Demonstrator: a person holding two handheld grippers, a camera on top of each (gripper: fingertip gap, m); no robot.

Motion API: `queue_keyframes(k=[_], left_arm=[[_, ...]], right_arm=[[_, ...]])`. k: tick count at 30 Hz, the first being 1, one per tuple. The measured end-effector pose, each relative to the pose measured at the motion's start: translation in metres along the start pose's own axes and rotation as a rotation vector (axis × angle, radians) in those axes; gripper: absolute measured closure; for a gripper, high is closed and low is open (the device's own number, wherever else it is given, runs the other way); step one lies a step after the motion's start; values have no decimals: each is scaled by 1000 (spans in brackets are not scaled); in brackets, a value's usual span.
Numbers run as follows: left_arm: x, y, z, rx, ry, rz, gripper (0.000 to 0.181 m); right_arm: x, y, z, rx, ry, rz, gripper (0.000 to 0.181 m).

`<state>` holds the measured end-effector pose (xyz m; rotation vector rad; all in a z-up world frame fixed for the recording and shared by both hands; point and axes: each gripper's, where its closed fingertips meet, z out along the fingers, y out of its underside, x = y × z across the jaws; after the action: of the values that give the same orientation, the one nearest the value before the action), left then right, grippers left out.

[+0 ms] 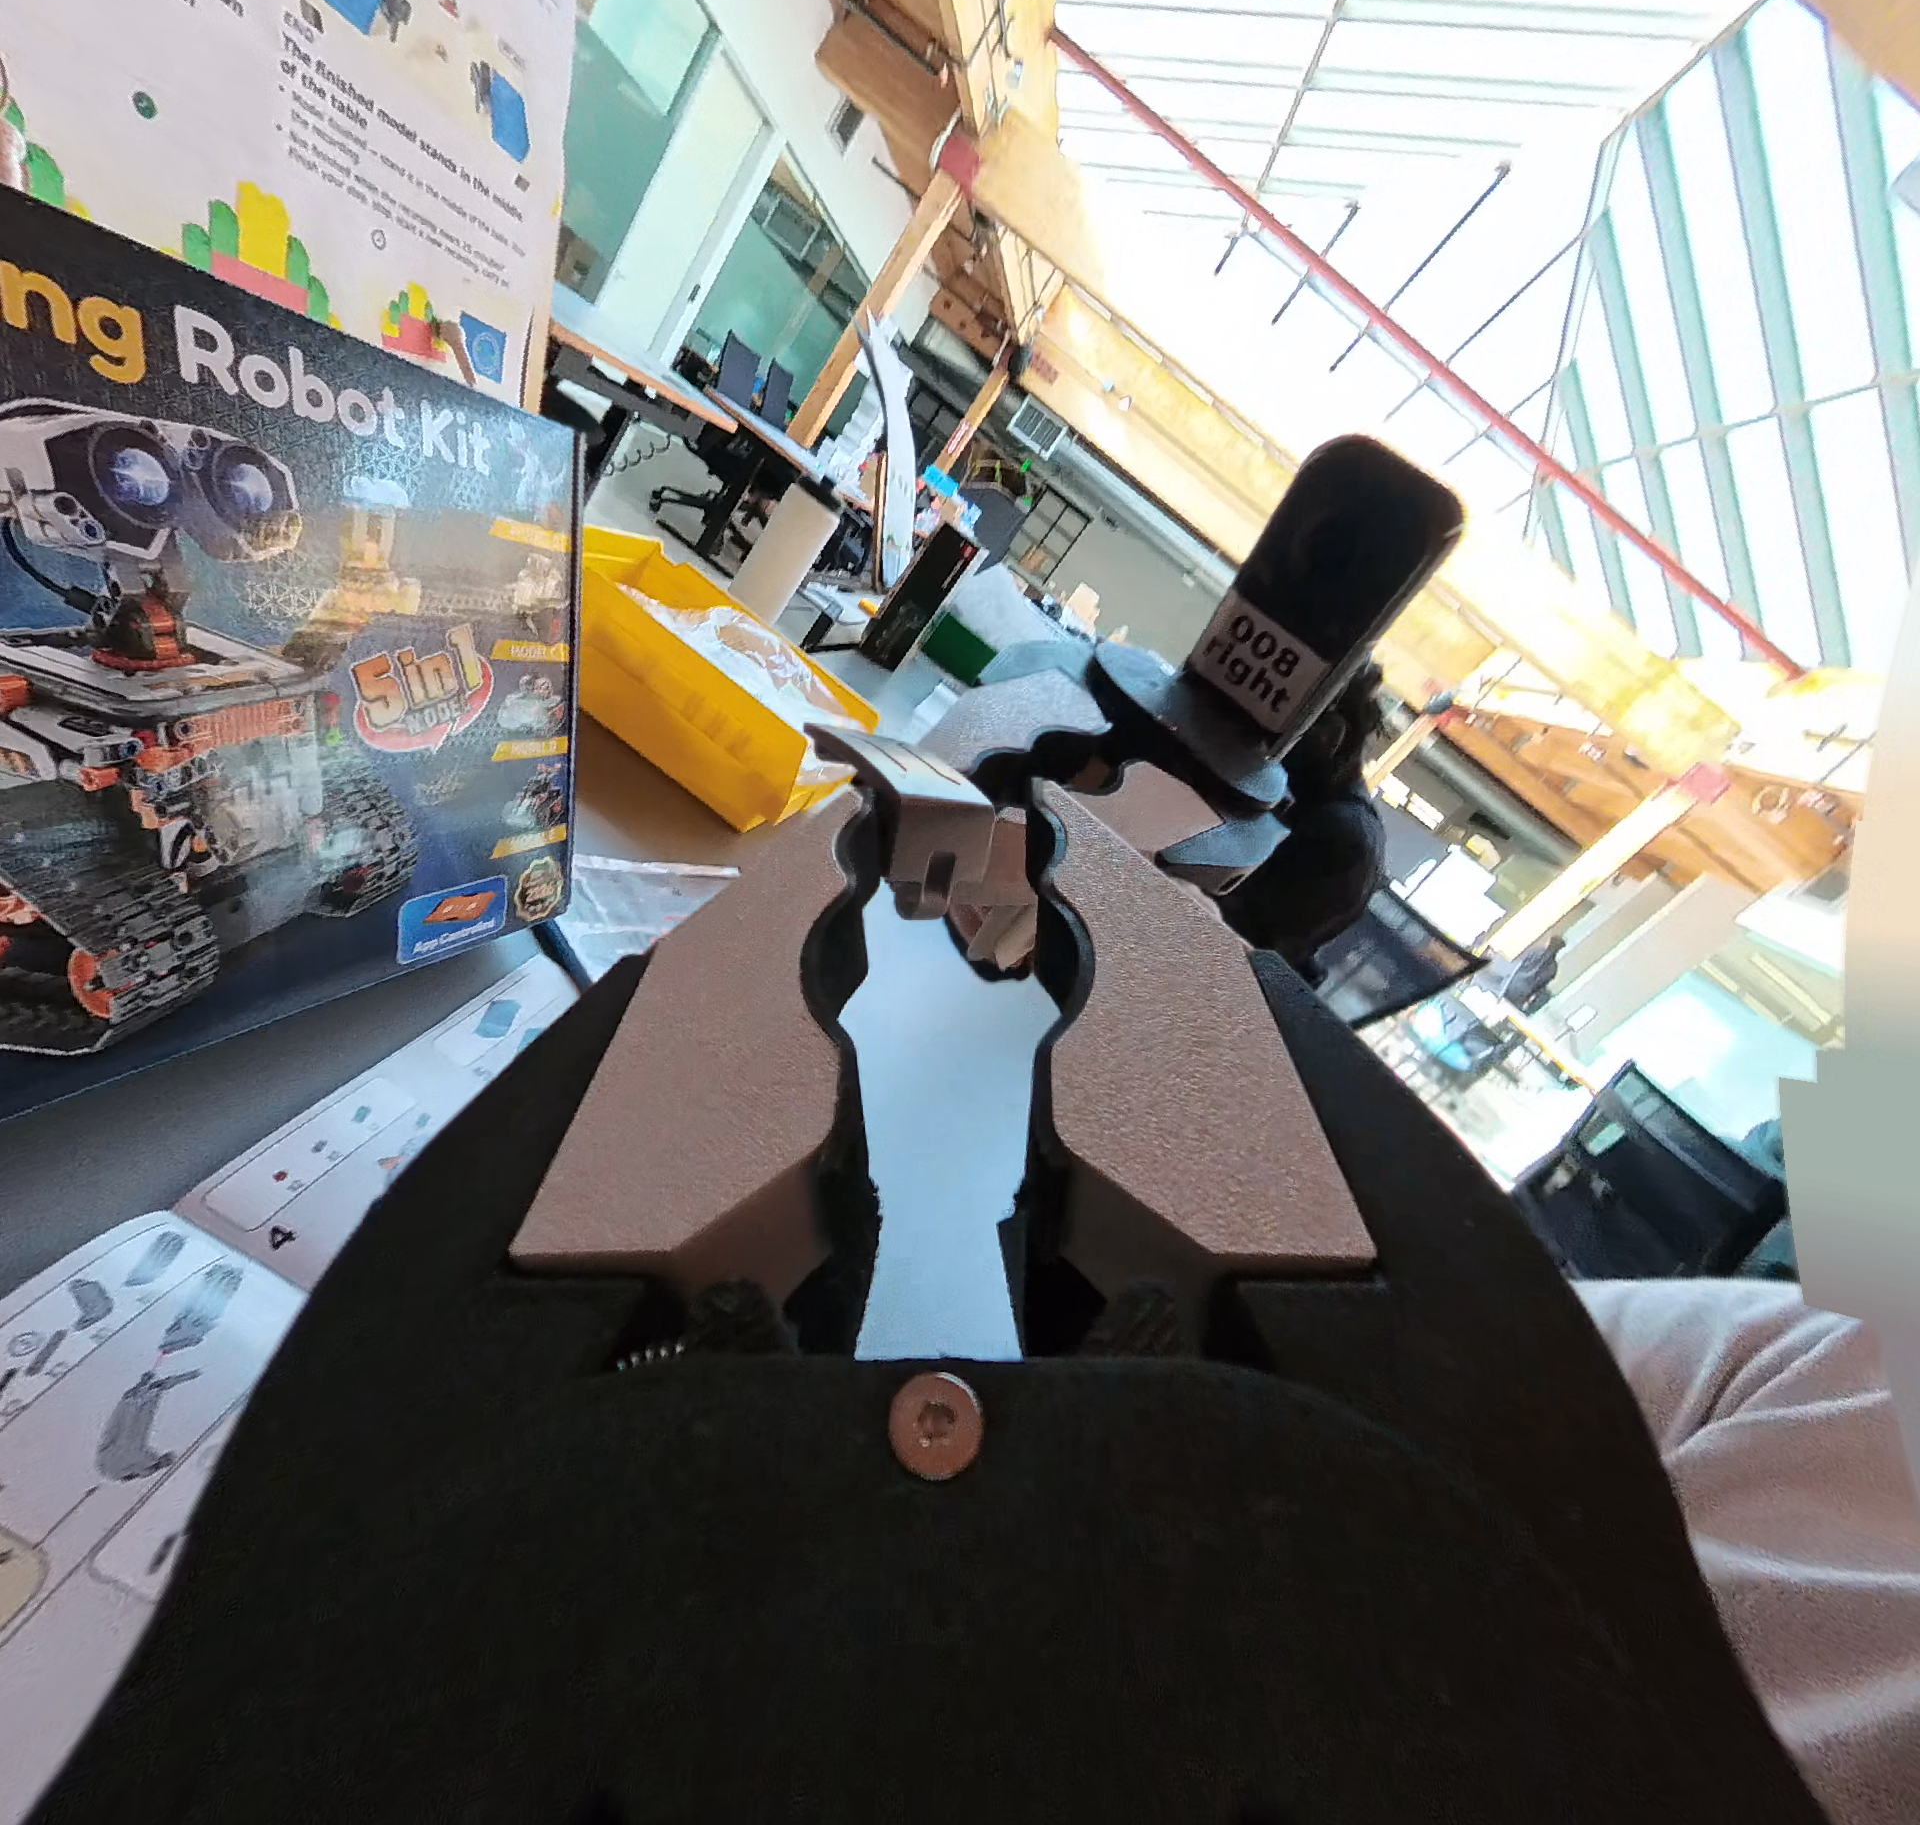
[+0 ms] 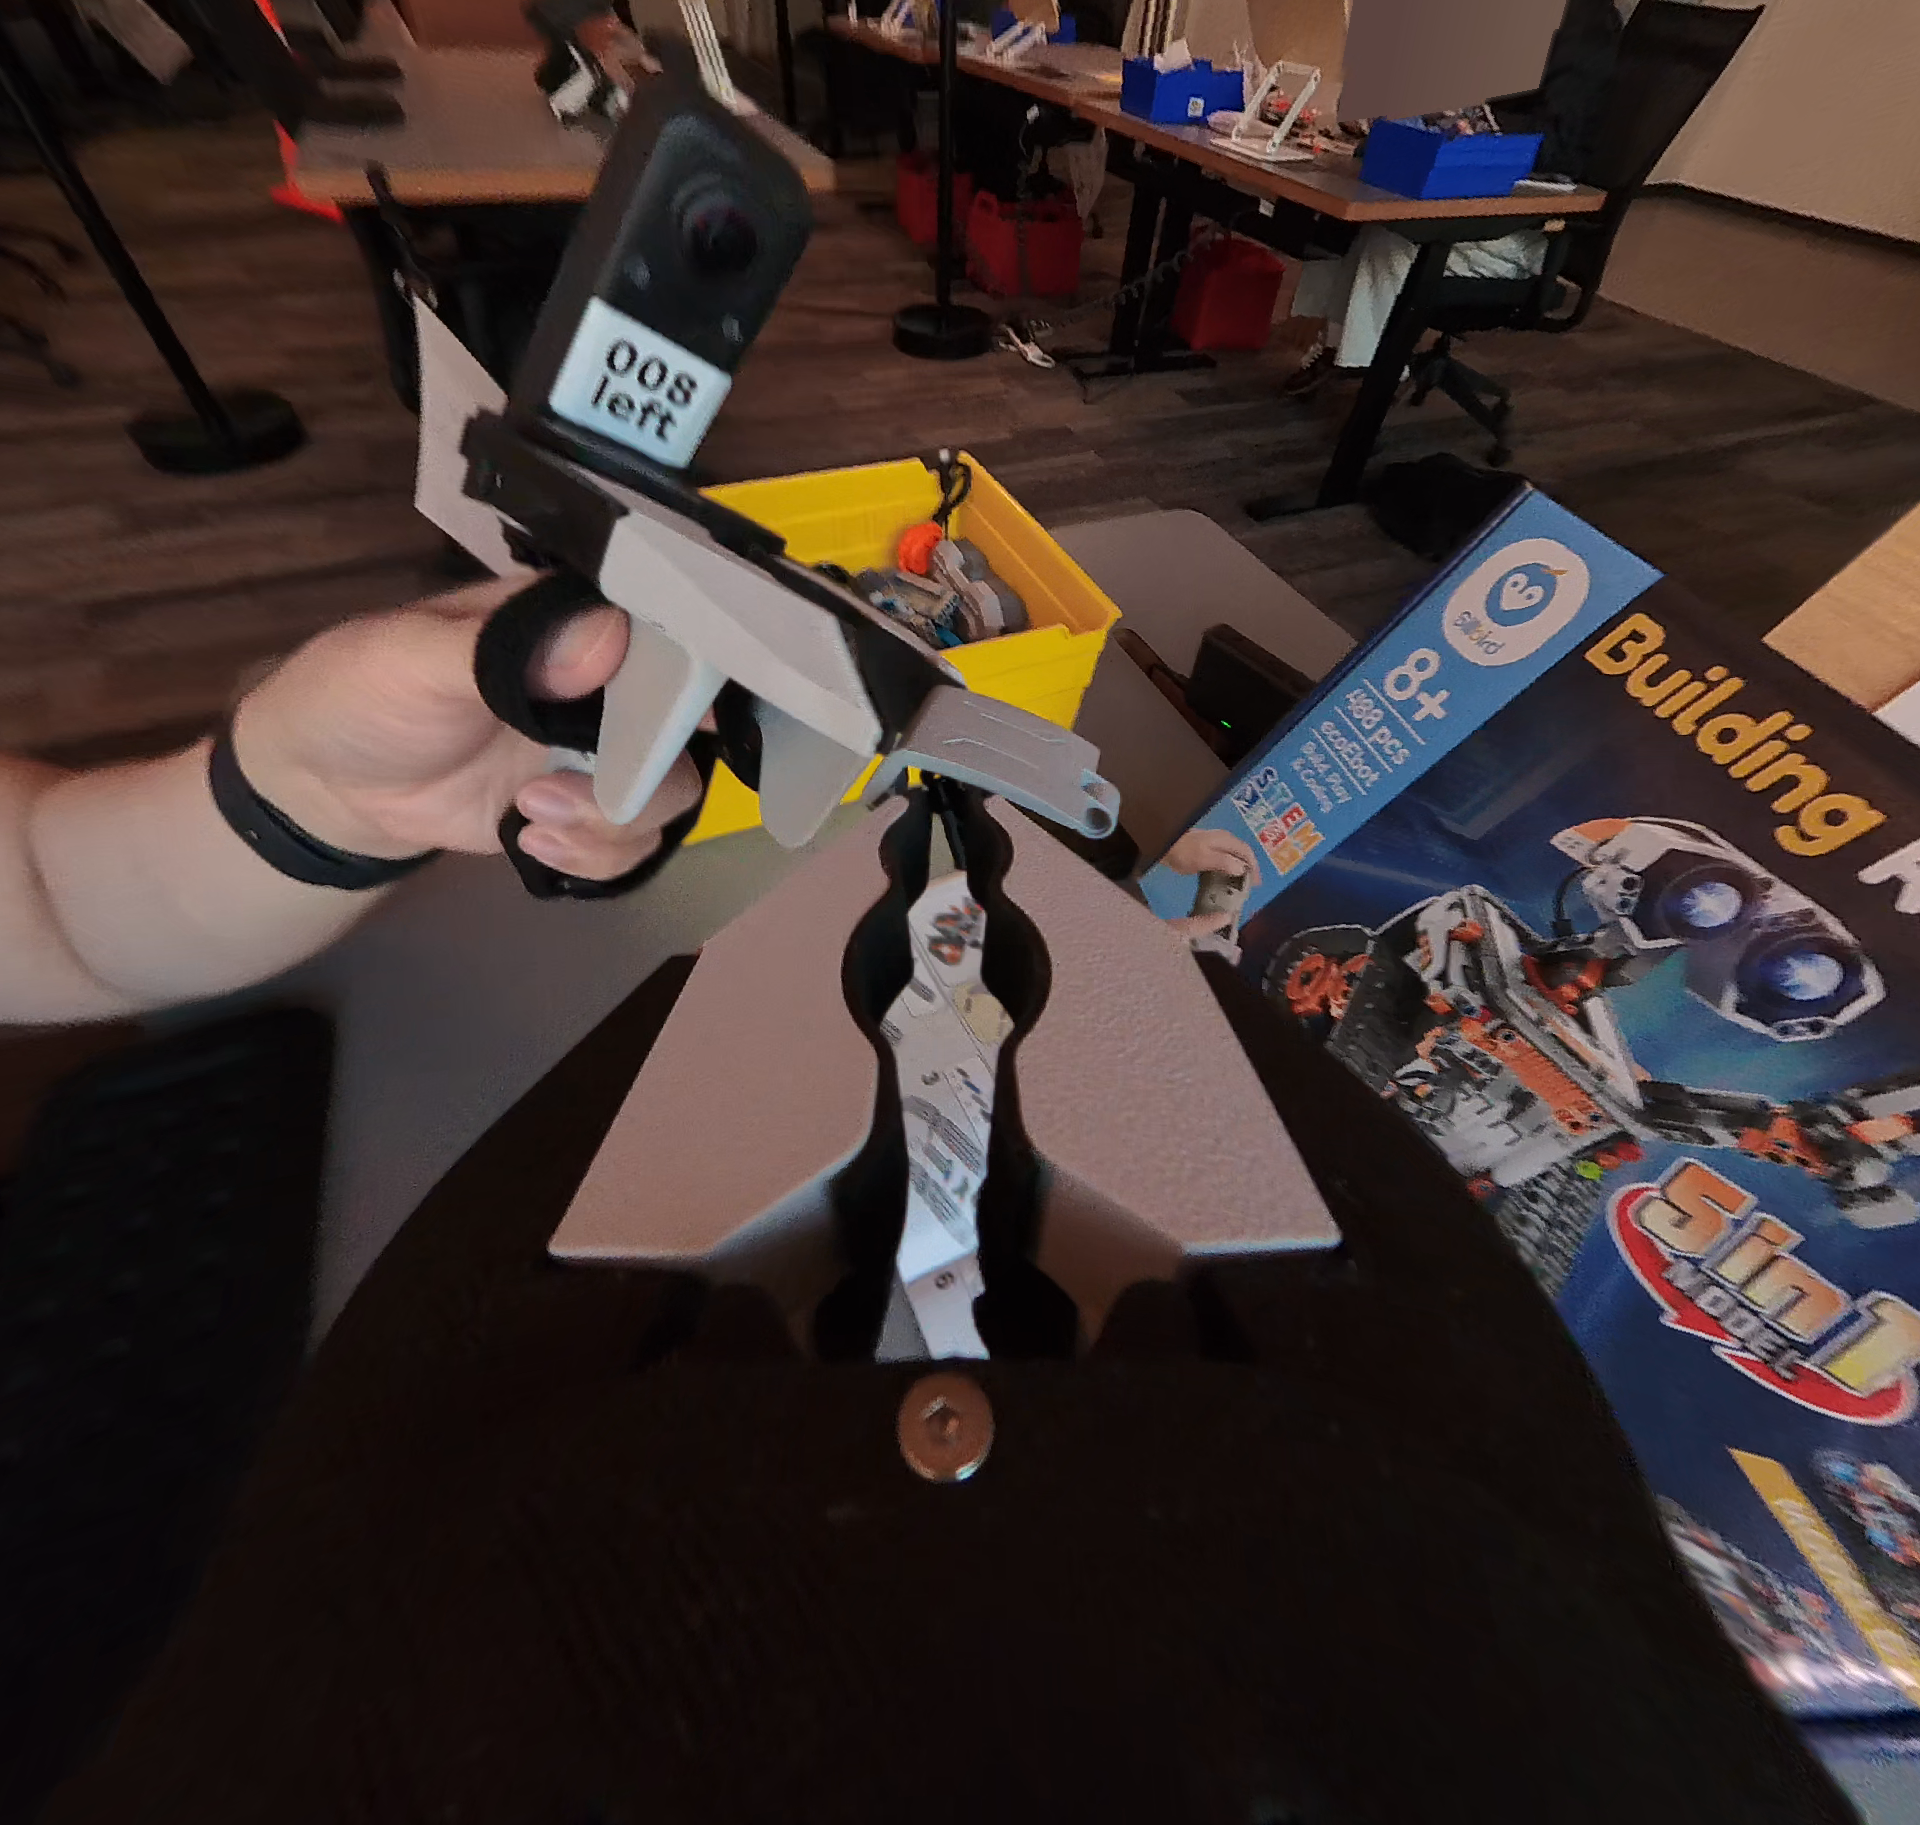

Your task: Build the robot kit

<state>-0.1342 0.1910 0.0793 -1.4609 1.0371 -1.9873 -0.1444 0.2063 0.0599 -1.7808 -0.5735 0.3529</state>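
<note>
**Grey part pinched between two hand-held grippers over the kit table**

Left gripper (image 1: 951, 825), gripped in a bare hand (image 2: 416, 736) with a black wristband (image 2: 275, 825): clamped on a flat grey plastic building part (image 1: 920, 799) at the fingertips, with a small tube end jutting out to the right in the right wrist view. Right gripper (image 2: 932, 819): brought tip to tip with the left one, just under that grey part; jaws drawn nearly together with something thin and dark between them, but could not tell whether truly clamped or on what.

Stood to the left in the left wrist view: a dark blue cardboard robot-kit box (image 1: 291, 684), propped upright, with a white printed sheet of coloured brick pictures (image 1: 312, 61) behind it. Lay near, under both grippers: an open white instruction booklet (image 1: 156, 1308), glimpsed also through the right gripper's finger gap.

Sat beyond the box on the table: a yellow plastic bin (image 1: 707, 705), filled with crumpled clear plastic bags. Showed behind the left gripper in the right wrist view: a yellow bin of parts (image 2: 1039, 663), loaded with grey and orange pieces and a black cord hooked over its far rim; could not tell whether the same bin as the first.

Rested far off on long desks: two blue plastic bins (image 2: 1449, 160), contents too small to make out. Stood farther back in the left wrist view: a white paper roll (image 1: 784, 549).
</note>
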Motion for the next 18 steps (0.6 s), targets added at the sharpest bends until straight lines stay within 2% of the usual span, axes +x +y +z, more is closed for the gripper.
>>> queue_keyframes(k=[11, 13, 18], left_arm=[[-13, 16, -3, -172, -115, 148, 170], [-12, 17, -4, -178, -88, 130, 178], [0, 2, -8, -71, 108, -59, 179]], right_arm=[[-1, 18, 4, -222, 176, -335, 177], [-2, 17, 4, -219, 169, -342, 177], [-4, 8, 0, -148, 133, -297, 176]])
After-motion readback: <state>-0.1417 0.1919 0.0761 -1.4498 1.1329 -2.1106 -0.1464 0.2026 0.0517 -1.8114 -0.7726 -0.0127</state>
